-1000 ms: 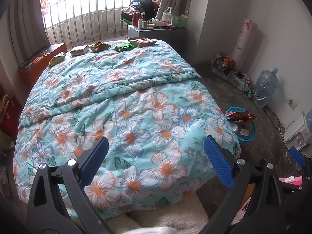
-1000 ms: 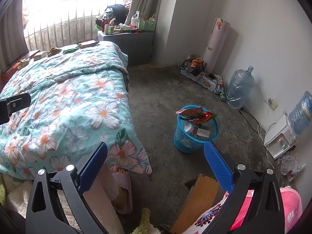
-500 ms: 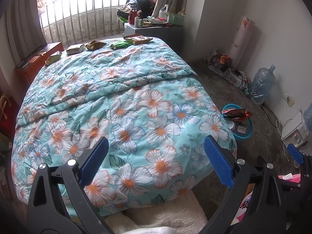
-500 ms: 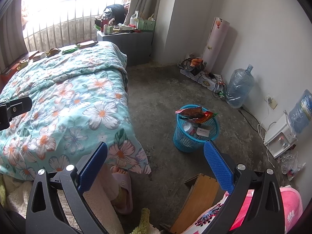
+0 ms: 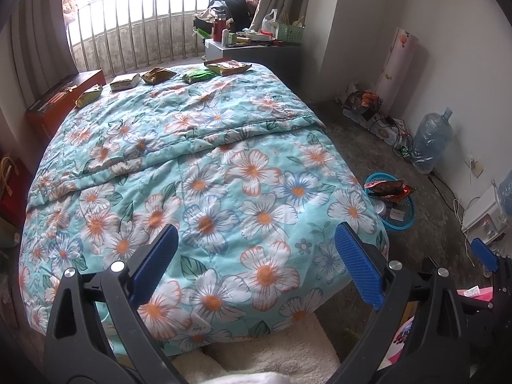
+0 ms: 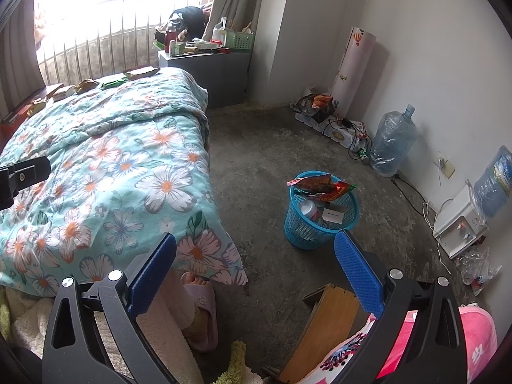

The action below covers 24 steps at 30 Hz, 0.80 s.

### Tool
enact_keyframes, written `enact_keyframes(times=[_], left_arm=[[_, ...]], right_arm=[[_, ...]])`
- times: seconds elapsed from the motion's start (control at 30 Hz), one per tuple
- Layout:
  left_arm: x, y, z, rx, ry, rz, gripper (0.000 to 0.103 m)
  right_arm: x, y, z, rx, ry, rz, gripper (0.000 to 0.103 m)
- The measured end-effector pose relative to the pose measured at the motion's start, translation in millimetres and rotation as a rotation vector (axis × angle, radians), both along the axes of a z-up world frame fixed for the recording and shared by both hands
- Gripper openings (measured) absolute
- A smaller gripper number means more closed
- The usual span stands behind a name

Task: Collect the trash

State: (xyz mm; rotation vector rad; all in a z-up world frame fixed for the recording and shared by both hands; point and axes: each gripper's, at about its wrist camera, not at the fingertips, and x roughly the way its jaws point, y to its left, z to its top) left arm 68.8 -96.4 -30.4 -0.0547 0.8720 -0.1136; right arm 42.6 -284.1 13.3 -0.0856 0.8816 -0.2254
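Several snack wrappers lie in a row at the far end of the floral bed (image 5: pixel 224 172): a green one (image 5: pixel 197 75), a brown one (image 5: pixel 157 75), a large one (image 5: pixel 228 66) and a yellow one (image 5: pixel 89 94). A blue trash basket (image 6: pixel 320 214) stands on the floor right of the bed, with a red wrapper (image 6: pixel 321 185) across its rim. My left gripper (image 5: pixel 256 265) is open over the near end of the bed, holding nothing. My right gripper (image 6: pixel 256 272) is open above the floor near the basket, also empty.
A person's foot in a pink slipper (image 6: pixel 200 304) stands by the bed corner. A wooden board (image 6: pixel 323 326) and pink cloth (image 6: pixel 473 329) lie near right. Water jugs (image 6: pixel 393 140), cables and a dispenser (image 6: pixel 460 220) line the right wall. A cluttered grey cabinet (image 6: pixel 208 64) stands by the window.
The left wrist view has drawn back and risen a little, so the bed appears slightly farther. The right gripper has barely moved. Both stay open.
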Motion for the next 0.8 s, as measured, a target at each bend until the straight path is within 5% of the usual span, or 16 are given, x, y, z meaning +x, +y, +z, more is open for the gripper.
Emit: enact_keyframes(times=[0.8], left_arm=[[-0.2, -0.2, 1.6, 0.000, -0.004, 0.002, 0.094]], right_arm=[[-0.3, -0.7, 0.0, 0.000, -0.001, 0.004, 0.096]])
